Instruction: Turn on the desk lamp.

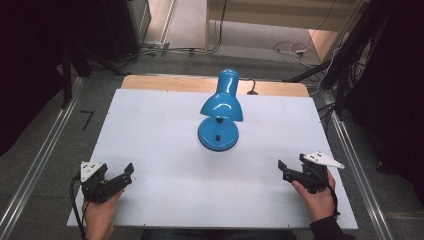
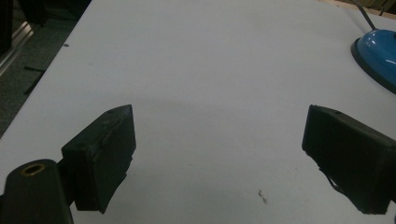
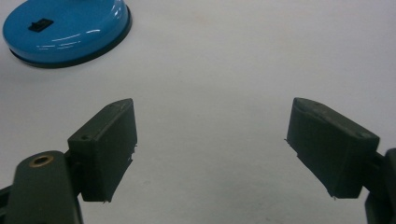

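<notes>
At the table's near edge, the left gripper (image 1: 127, 172) and right gripper (image 1: 283, 168) rest with jaws spread wide, grasping nothing. Farther back, well apart from both, a blue desk lamp (image 1: 220, 112) stands upright mid-table (image 1: 160, 145).

Dim, soft overhead light; gripper views grainy, glare on lamp base (image 3: 65, 28)

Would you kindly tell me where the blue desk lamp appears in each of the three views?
High view: the blue lamp stands mid-table, beyond both tongs.
Left gripper view: its base edge sits at the upper right.
Right gripper view: its base with the black switch sits at the upper left.
Shared landmark: the white table top.
</notes>
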